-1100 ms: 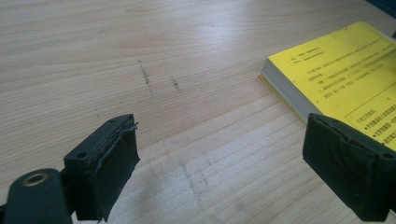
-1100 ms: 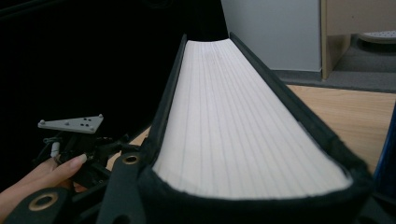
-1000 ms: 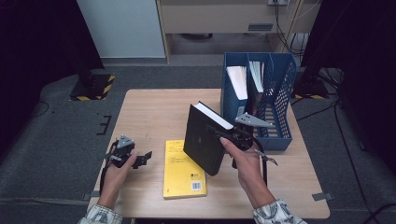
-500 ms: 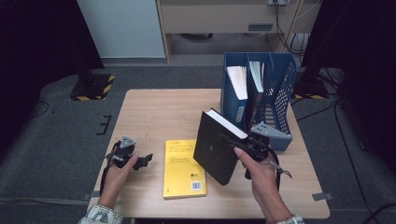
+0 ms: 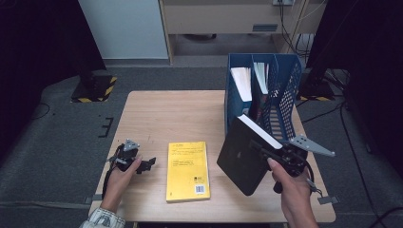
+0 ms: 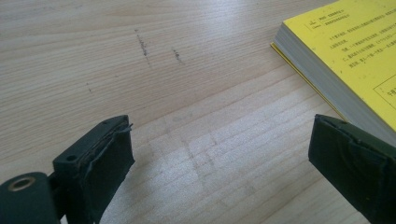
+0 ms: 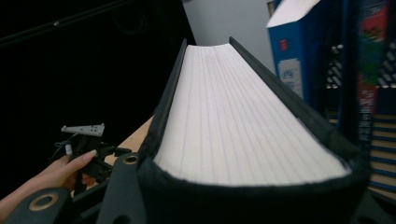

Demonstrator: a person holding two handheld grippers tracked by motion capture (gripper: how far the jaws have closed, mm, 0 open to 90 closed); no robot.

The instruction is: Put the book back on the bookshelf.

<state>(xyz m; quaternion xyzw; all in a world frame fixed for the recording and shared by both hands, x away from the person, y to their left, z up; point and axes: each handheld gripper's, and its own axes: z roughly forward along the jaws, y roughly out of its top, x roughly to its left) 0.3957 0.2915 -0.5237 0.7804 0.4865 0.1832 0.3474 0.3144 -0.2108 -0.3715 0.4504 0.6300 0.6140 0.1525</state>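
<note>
A thick black book [image 5: 242,156] hangs tilted above the table's right front, held at its edge by my right gripper [image 5: 267,153]. In the right gripper view its white page block [image 7: 233,116] runs away between the jaws, which are shut on the covers. A yellow book [image 5: 187,170] lies flat at the front middle of the table. My left gripper [image 5: 148,164] rests on the table left of the yellow book, open and with nothing in it. The left gripper view has bare wood between the jaws and the yellow book's corner [image 6: 345,56] at the right.
A blue mesh file rack [image 5: 285,90] stands at the back right of the wooden table [image 5: 176,114], with several books and papers [image 5: 241,83] upright in its slots. The black book's far end is close to the rack's front. Dark floor surrounds the table.
My right gripper has carried the black book to the right and toward the table's front, lowering it away from the rack. The left gripper and the yellow book have stayed put.
</note>
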